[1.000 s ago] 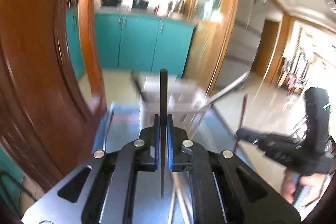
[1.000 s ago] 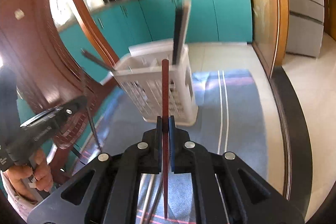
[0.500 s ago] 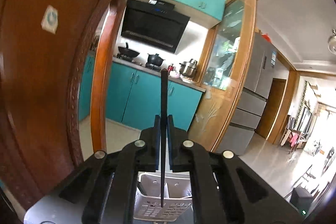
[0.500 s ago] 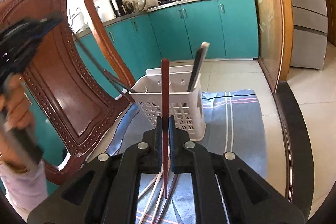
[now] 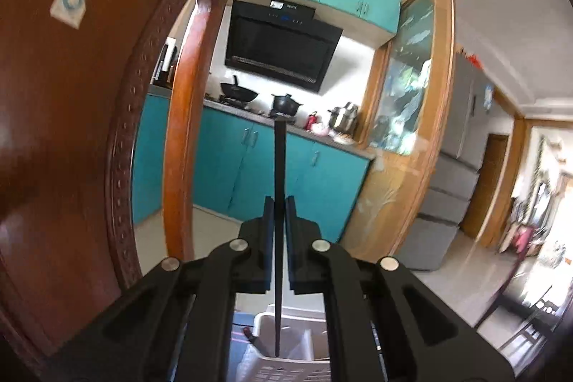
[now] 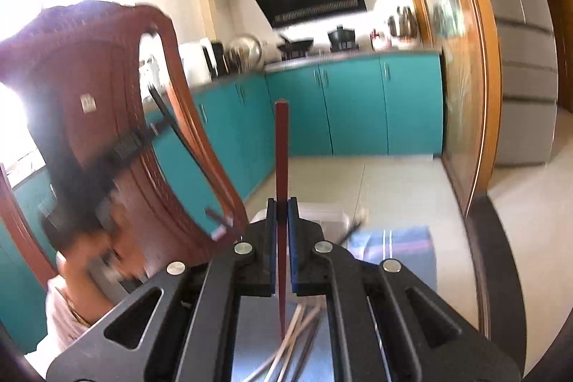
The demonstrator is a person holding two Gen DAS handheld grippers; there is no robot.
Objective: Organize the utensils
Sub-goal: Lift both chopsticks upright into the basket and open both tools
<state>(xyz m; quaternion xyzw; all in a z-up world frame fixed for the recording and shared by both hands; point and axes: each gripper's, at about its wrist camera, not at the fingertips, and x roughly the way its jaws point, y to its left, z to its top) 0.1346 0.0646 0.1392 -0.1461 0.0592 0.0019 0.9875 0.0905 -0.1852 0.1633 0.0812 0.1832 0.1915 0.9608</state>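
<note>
My left gripper [image 5: 280, 203] is shut on a black chopstick [image 5: 279, 174] that stands upright between its pads. Its thin lower tip hangs over the white plastic utensil basket [image 5: 286, 364] at the bottom of the left wrist view. My right gripper [image 6: 282, 204] is shut on a dark red chopstick [image 6: 281, 149], also upright. Behind its jaws only the top rim of the basket [image 6: 322, 212] shows. Several loose chopsticks [image 6: 293, 342] lie on the cloth under the right gripper. At the left of the right wrist view, blurred, the left gripper [image 6: 143, 138] carries its black chopstick [image 6: 179, 135] slanted.
A carved brown wooden chair back [image 5: 71, 131] rises close on the left. A blue striped cloth [image 6: 401, 246] covers the table. A person's hand and sleeve [image 6: 78, 267] show at lower left. Teal kitchen cabinets [image 6: 351, 110], a glass door [image 5: 404, 117] and a fridge [image 6: 519, 59] stand beyond.
Both grippers rose and tilted upward with their chopsticks. The basket slid down to the bottom of both views. In the right wrist view the left hand climbed along the chair back.
</note>
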